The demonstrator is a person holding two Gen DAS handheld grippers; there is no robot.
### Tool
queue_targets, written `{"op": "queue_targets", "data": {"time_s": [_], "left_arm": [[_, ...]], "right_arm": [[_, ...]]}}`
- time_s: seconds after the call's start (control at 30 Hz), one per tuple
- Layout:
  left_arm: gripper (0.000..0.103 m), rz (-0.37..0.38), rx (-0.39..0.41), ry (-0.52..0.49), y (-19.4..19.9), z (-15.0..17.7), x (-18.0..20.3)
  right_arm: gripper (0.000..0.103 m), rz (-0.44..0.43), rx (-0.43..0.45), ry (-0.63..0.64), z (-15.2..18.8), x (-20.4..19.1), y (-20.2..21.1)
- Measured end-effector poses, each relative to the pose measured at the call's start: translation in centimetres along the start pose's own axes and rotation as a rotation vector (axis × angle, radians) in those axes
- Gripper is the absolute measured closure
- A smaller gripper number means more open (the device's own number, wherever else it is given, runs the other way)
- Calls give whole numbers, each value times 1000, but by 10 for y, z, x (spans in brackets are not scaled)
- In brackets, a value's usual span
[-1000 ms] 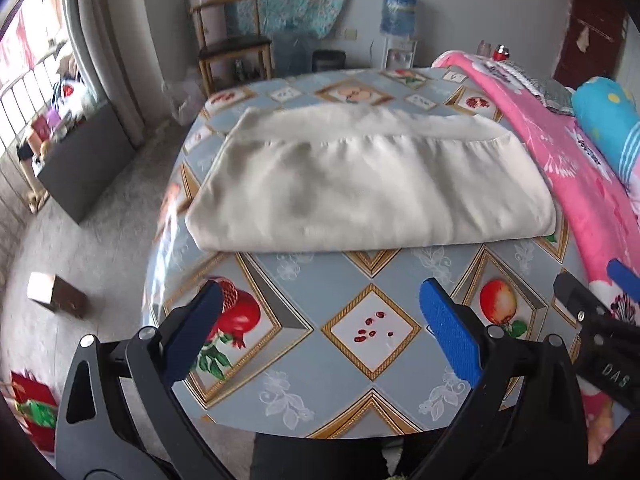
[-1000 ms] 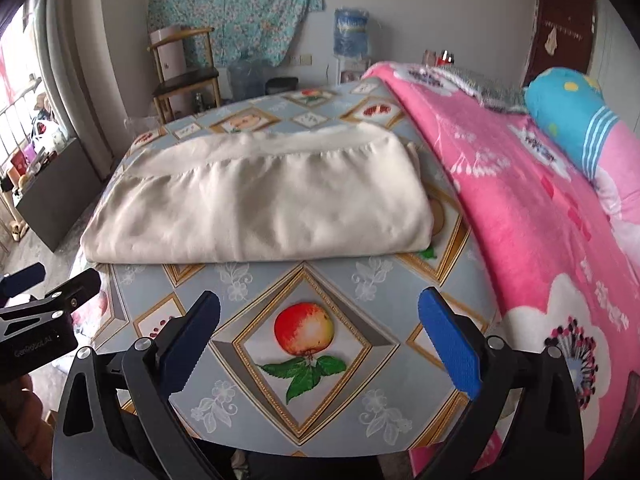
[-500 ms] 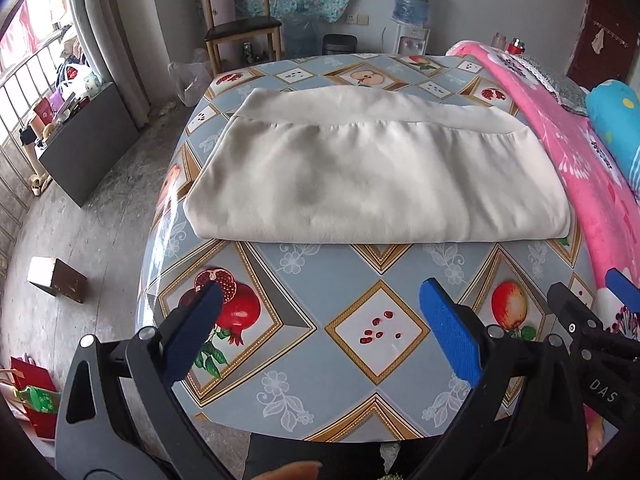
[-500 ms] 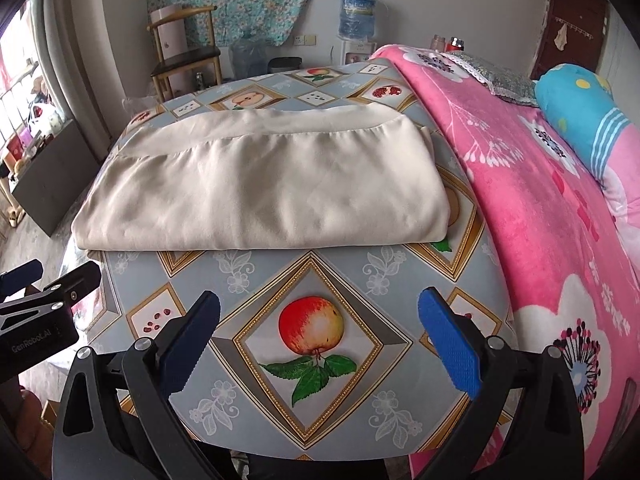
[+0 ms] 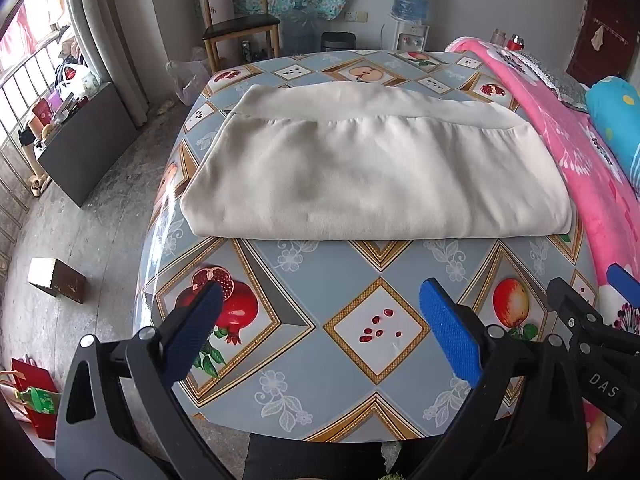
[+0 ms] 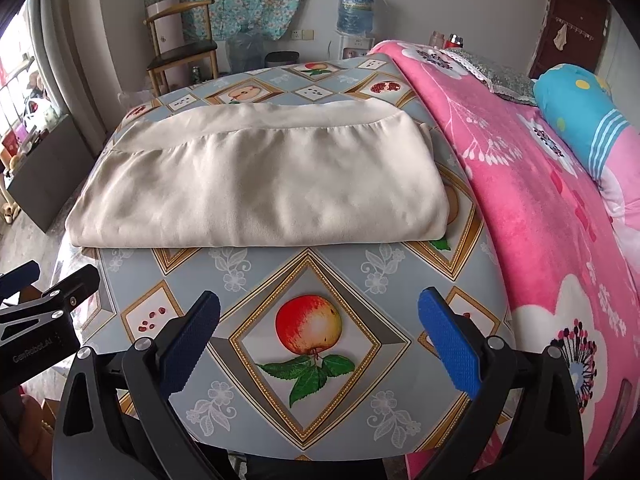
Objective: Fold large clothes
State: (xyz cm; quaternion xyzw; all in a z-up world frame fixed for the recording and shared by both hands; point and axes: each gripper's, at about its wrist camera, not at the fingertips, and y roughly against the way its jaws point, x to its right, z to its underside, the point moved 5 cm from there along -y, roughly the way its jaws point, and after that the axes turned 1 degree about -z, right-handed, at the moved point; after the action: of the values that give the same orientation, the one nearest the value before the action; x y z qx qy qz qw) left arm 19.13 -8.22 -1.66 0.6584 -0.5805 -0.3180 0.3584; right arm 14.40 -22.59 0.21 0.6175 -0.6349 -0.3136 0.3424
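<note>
A cream garment (image 5: pixel 372 168) (image 6: pixel 260 184) lies folded into a wide rectangle on the fruit-patterned tablecloth (image 5: pixel 360 276) (image 6: pixel 304 280), its near fold running straight across. Above the cloth's near part, short of that fold, my left gripper (image 5: pixel 320 336) is open with nothing between its blue pads. My right gripper (image 6: pixel 320 336) is open too, over the apple print, empty. Each gripper shows at the edge of the other's view.
A pink flowered blanket (image 6: pixel 540 208) and a blue pillow (image 6: pixel 580 112) lie to the right of the cloth. Beyond are a wooden chair (image 5: pixel 236 28), a water dispenser (image 6: pixel 354 12), a dark cabinet (image 5: pixel 84 148) at left and a small box (image 5: pixel 56 280) on the floor.
Both grippers have tilted or risen a little, so the garment sits lower and fuller in both views. The garment itself has not moved. Both grippers stay open.
</note>
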Motion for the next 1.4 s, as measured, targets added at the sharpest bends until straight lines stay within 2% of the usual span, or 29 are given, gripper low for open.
{"op": "queue_targets", "data": {"time_s": [1.4], "left_arm": [[8, -9, -4, 0, 0, 2, -4]], "right_arm": [[6, 25, 2, 2, -1, 5, 2]]}}
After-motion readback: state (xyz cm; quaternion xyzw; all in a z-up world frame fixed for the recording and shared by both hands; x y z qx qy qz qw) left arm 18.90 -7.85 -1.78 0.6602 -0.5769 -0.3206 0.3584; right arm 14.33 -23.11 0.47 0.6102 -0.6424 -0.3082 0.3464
